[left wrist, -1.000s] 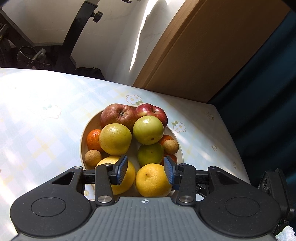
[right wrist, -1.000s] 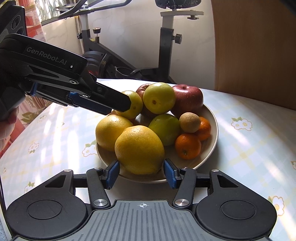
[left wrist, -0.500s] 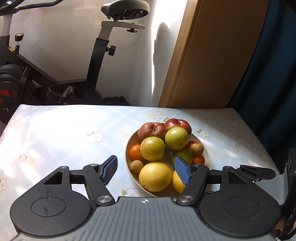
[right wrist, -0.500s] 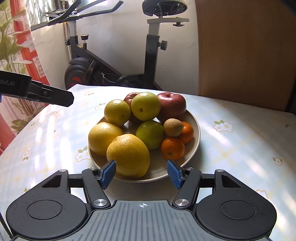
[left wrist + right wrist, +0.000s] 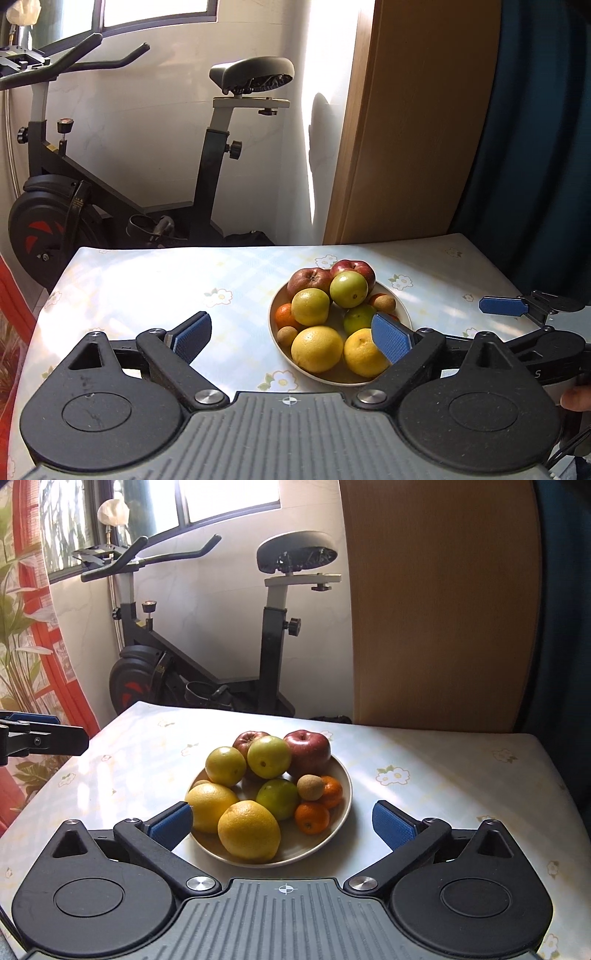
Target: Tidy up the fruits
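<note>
A beige bowl (image 5: pixel 272 325) (image 5: pixel 348 786) on the flowered table holds a heap of fruit. In it are two red apples (image 5: pixel 312 278) (image 5: pixel 308 753), green apples (image 5: pixel 349 290), two big yellow citrus (image 5: pixel 317 349) (image 5: pixel 249 830), tangerines (image 5: pixel 312 818) and kiwis (image 5: pixel 310 787). My left gripper (image 5: pixel 291 321) hangs above and short of the bowl. Its jaws are opening and nothing is between the pads. My right gripper (image 5: pixel 281 808) hovers on the bowl's other side, its jaws also opening and holding nothing. One of its blue pads (image 5: pixel 502 306) shows in the left wrist view.
An exercise bike (image 5: pixel 214 166) (image 5: pixel 273 635) stands behind the table's far edge. A wooden panel (image 5: pixel 436 609) and a dark blue curtain (image 5: pixel 535 147) rise at the back right. Bare tablecloth (image 5: pixel 147 288) lies left of the bowl. A person's thumb (image 5: pixel 576 398) shows at the right edge.
Both grippers pulled back and up from the bowl while their jaws spread wide. The yellow citrus that sat between each pair of pads stay in the bowl.
</note>
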A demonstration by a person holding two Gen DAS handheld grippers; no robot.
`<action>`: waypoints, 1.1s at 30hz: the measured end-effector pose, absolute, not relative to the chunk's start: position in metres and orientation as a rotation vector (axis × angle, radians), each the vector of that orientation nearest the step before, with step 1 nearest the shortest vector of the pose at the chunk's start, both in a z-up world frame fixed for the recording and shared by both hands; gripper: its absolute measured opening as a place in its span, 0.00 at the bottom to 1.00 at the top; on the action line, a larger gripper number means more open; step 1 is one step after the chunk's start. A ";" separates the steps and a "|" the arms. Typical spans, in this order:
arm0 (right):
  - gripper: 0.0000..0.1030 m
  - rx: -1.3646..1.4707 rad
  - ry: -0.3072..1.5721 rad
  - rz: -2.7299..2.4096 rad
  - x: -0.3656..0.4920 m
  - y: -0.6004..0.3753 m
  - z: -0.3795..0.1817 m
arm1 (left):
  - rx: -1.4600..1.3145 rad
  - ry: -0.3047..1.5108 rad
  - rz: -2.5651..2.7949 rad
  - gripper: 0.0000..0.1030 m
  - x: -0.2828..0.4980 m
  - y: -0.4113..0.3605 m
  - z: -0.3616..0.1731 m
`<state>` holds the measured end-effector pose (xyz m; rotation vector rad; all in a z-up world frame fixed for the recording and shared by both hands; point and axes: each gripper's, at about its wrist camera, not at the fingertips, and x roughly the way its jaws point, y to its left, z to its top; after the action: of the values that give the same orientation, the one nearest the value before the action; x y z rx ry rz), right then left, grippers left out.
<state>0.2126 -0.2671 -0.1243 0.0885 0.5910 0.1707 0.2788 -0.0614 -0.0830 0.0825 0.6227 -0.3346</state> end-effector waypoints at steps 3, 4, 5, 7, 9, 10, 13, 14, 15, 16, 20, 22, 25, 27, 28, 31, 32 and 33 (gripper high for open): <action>1.00 0.087 0.560 0.154 0.198 -0.267 -0.106 | 0.077 0.609 -0.319 0.92 0.265 -0.061 -0.075; 1.00 0.088 0.544 0.150 0.190 -0.268 -0.099 | 0.074 0.601 -0.314 0.92 0.259 -0.060 -0.071; 1.00 0.087 0.534 0.146 0.184 -0.268 -0.093 | 0.069 0.589 -0.311 0.92 0.252 -0.059 -0.066; 1.00 0.079 0.521 0.138 0.174 -0.268 -0.084 | 0.063 0.570 -0.307 0.92 0.241 -0.056 -0.058; 1.00 0.058 0.512 0.123 0.163 -0.267 -0.076 | 0.062 0.548 -0.307 0.92 0.229 -0.054 -0.050; 1.00 0.053 0.507 0.117 0.159 -0.268 -0.073 | 0.066 0.538 -0.308 0.92 0.224 -0.055 -0.047; 1.00 0.073 0.499 0.105 0.146 -0.272 -0.064 | 0.080 0.512 -0.305 0.92 0.210 -0.056 -0.041; 1.00 0.081 0.499 0.101 0.143 -0.274 -0.062 | 0.090 0.505 -0.297 0.92 0.206 -0.058 -0.039; 1.00 0.087 0.498 0.098 0.140 -0.275 -0.060 | 0.098 0.500 -0.290 0.92 0.203 -0.059 -0.038; 1.00 0.089 0.497 0.096 0.137 -0.276 -0.059 | 0.101 0.496 -0.284 0.92 0.199 -0.059 -0.038; 1.00 0.081 0.495 0.088 0.128 -0.276 -0.055 | 0.080 0.476 -0.278 0.92 0.189 -0.057 -0.034; 1.00 0.084 0.497 0.087 0.127 -0.276 -0.055 | 0.077 0.469 -0.267 0.92 0.187 -0.057 -0.034; 1.00 0.085 0.493 0.089 0.124 -0.276 -0.054 | 0.079 0.458 -0.247 0.92 0.184 -0.059 -0.034; 1.00 0.083 0.491 0.087 0.123 -0.275 -0.054 | 0.079 0.454 -0.242 0.92 0.182 -0.060 -0.034; 1.00 0.085 0.491 0.087 0.123 -0.275 -0.054 | 0.083 0.453 -0.240 0.92 0.182 -0.061 -0.034; 1.00 0.088 0.490 0.089 0.124 -0.274 -0.054 | 0.094 0.457 -0.229 0.92 0.181 -0.063 -0.035; 1.00 0.088 0.491 0.090 0.125 -0.274 -0.055 | 0.093 0.458 -0.225 0.92 0.182 -0.063 -0.035; 1.00 0.090 0.492 0.092 0.125 -0.274 -0.055 | 0.090 0.459 -0.222 0.92 0.182 -0.062 -0.036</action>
<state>0.1249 -0.2740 -0.0549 0.0896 0.4920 0.0917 0.1821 -0.0620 -0.0356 0.0904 0.4588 -0.2223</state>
